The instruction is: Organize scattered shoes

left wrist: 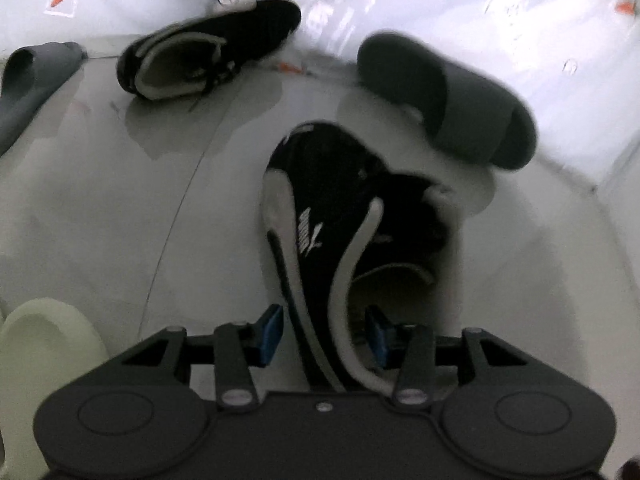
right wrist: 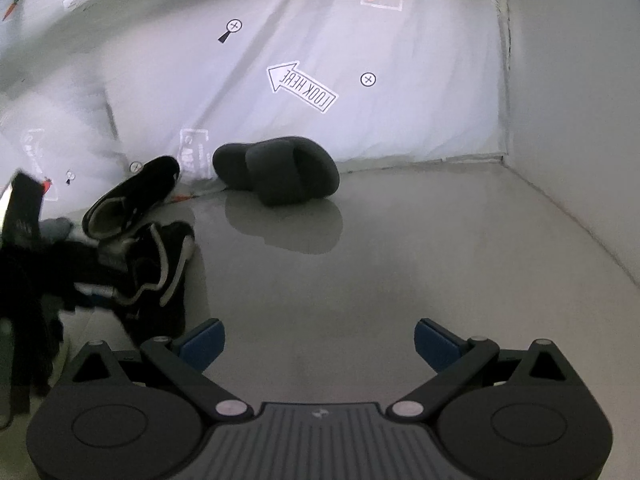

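The grey floor (right wrist: 400,264) lay bare ahead of the right claw (right wrist: 318,344), whose fingers stood spread wide, up to the wall edge. A dark grey slide (right wrist: 280,172) sat against the patterned sheet (right wrist: 320,40). The left claw (left wrist: 324,332) gripped a black Puma sneaker (left wrist: 320,216) by its heel collar; its mate (left wrist: 208,44) lay near the sheet's edge.

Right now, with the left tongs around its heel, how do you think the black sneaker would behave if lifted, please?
The black sneaker would probably droop toe-down, since the left tongs hold only its heel end. Its collar looks soft and thin, so it may fold or slip under the pads. It seems light for its size, and the glossy floor suggests it would slide easily if pushed.
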Demonstrator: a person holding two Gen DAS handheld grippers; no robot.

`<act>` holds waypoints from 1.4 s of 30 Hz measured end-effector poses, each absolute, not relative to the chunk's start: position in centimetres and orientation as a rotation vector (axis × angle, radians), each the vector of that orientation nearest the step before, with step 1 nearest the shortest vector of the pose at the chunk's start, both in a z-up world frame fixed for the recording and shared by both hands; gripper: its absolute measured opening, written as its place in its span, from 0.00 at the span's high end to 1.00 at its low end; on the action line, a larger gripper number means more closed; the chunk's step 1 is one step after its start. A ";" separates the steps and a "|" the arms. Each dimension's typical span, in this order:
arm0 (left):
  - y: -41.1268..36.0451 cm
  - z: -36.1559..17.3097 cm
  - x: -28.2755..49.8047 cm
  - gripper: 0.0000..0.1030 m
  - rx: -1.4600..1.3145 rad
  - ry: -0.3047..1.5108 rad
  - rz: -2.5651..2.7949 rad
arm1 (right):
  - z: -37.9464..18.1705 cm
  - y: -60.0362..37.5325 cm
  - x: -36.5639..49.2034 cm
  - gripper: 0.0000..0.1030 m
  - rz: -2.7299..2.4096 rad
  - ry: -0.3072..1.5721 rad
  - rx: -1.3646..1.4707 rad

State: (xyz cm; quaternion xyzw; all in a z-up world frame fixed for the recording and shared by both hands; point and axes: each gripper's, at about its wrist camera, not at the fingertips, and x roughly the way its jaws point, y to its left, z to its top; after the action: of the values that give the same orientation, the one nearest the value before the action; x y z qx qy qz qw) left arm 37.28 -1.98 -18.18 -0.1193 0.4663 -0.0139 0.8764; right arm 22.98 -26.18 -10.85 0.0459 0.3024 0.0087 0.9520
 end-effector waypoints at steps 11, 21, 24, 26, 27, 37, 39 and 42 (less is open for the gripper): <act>-0.9 -18.2 34.0 0.67 -0.304 0.964 -0.050 | -11.8 -25.5 22.6 0.02 0.049 0.669 0.081; -1.1 -17.8 26.1 0.67 -0.262 0.990 -0.047 | -12.5 -24.8 18.4 0.02 0.127 0.711 0.044; -1.3 -17.6 23.3 0.67 -0.256 1.004 -0.034 | -12.8 -25.0 17.5 0.02 0.156 0.731 0.042; -1.5 -17.5 21.6 0.67 -0.251 1.009 -0.024 | -13.1 -25.2 17.0 0.02 0.176 0.744 0.037; -1.6 -17.5 20.6 0.67 -0.249 1.014 -0.018 | -13.2 -25.4 16.6 0.02 0.190 0.751 0.034; -2.1 -16.9 15.4 0.67 -0.207 1.048 -0.002 | -14.0 -25.4 17.1 0.02 0.235 0.791 0.050; -2.2 -16.6 15.3 0.65 -0.167 1.055 -0.022 | -13.9 -25.0 17.4 0.02 0.243 0.785 0.055; -2.3 -14.9 14.8 0.56 -0.066 1.031 -0.076 | -13.4 -24.2 17.9 0.02 0.252 0.758 0.049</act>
State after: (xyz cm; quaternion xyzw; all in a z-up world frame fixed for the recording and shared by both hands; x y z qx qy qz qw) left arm 14.78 -2.29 -14.85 -0.0316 0.4926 -0.0361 0.8689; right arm 17.88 -24.22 -13.38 0.0237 0.3688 0.1226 0.9211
